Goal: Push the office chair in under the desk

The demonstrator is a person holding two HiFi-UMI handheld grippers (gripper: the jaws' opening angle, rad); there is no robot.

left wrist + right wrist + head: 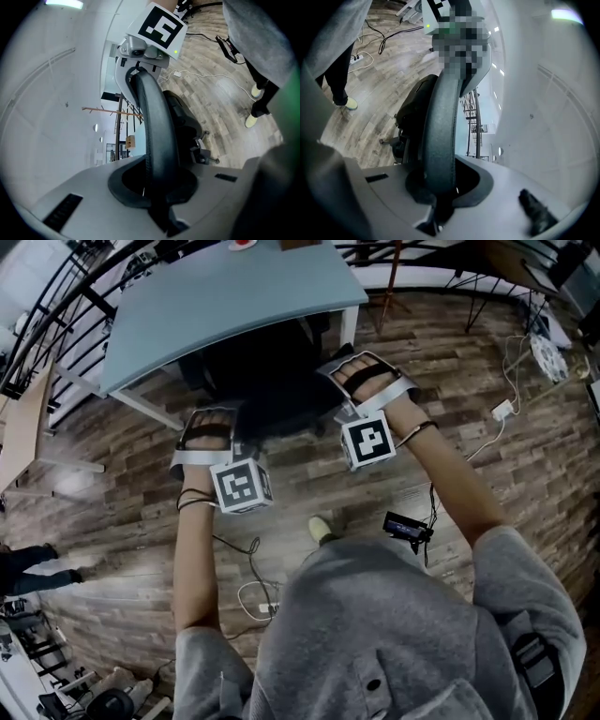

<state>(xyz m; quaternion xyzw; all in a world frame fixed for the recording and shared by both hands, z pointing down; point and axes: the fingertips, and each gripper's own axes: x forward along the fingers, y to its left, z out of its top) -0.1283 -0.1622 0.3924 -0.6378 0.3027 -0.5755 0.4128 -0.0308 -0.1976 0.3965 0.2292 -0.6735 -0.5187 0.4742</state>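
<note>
I am clenching my left gripper (210, 423) and right gripper (364, 376) on the office chair (272, 390), each pair of jaws pinching its backrest rim (157, 126). The chair is sitting at twelve o'clock from me, its seat partly beneath the desk (216, 306) and its backrest sticking out. I am judging the grip done and most of the push as remaining.

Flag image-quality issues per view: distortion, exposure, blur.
Head view: fisheye bows the pale blue desk; the black office chair beneath it is a dark mass with little detail. Left gripper view: black circular vignette, bright glare top left, chair rim close and soft. Right gripper view: same vignette, mosaic patch at top, glare top right.
</note>
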